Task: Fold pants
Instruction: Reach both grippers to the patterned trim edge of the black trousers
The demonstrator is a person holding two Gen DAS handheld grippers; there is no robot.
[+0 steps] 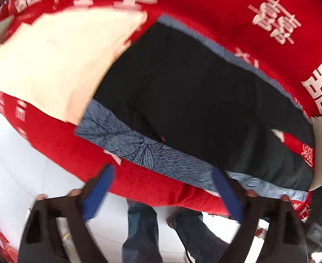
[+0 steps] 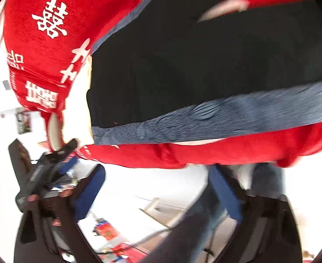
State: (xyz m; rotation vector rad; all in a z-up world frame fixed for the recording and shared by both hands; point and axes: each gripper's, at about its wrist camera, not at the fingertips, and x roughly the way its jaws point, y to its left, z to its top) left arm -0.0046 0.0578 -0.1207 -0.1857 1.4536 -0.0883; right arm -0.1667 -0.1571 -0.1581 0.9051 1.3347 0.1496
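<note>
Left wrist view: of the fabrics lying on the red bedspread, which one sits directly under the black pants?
The blue leaf-patterned cloth: its edges show along both long sides of the black pants. The cream cloth only lies beside them.

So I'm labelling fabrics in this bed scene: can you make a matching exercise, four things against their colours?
Things:
1. pants
2. bedspread
3. cloth under the pants
4. folded fabric beside the pants

Colours:
A. red with white characters
B. cream
C. black
D. blue-grey with a leaf print

Pairs: 1-C, 2-A, 3-D, 4-B
</note>
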